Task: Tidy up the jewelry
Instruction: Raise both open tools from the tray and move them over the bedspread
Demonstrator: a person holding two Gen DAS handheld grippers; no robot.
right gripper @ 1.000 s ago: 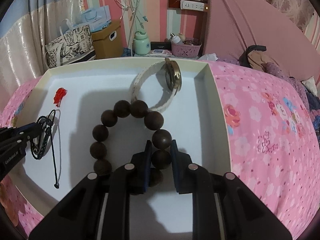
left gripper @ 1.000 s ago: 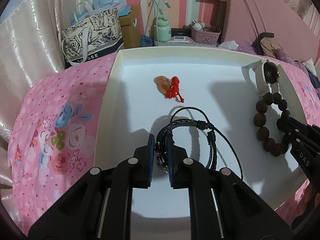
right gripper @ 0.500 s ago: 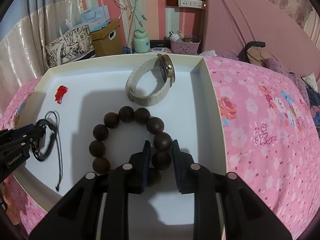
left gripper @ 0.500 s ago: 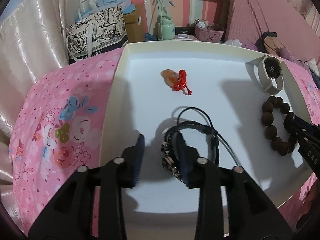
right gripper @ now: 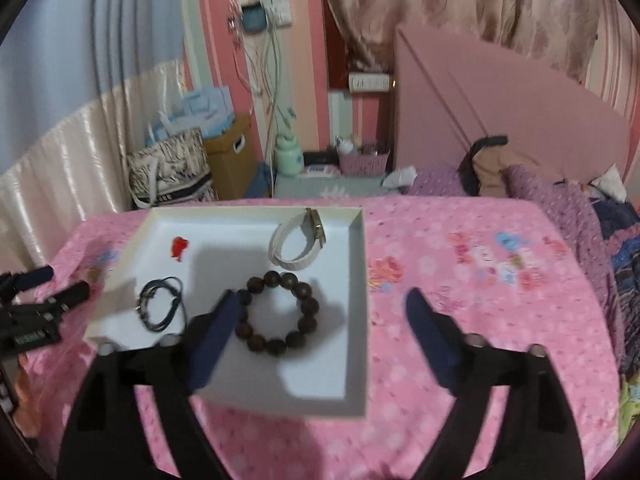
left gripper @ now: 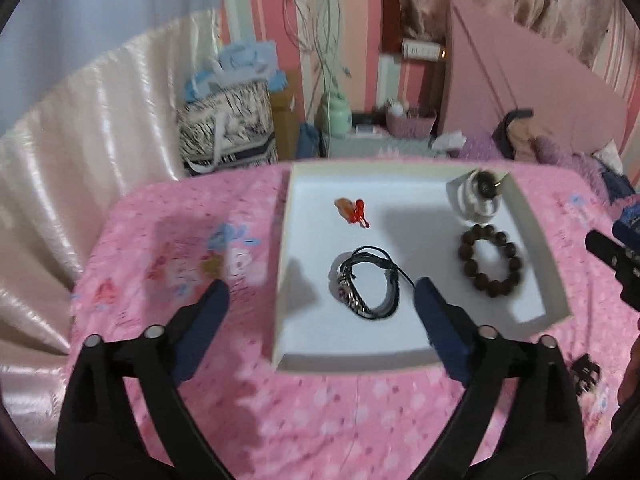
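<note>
Inside the white tray (left gripper: 536,236), four pieces lie apart. Both grippers, left (left gripper: 320,300) and right (right gripper: 320,312), have just opened their jaws wide, holding nothing.

This is a bedroom in a home. A bed (right gripper: 480,280) with a pink flowered sheet fills the foreground, and a padded pink headboard (right gripper: 500,100) rises at its right end. Behind the bed stand pink striped wallpaper (right gripper: 304,60), a pale satin curtain (right gripper: 60,152) to the left, a patterned tote bag (right gripper: 172,168), a cardboard box (right gripper: 232,160) and a small pink basket (right gripper: 364,162) of toiletries on a low bedside surface.
</note>
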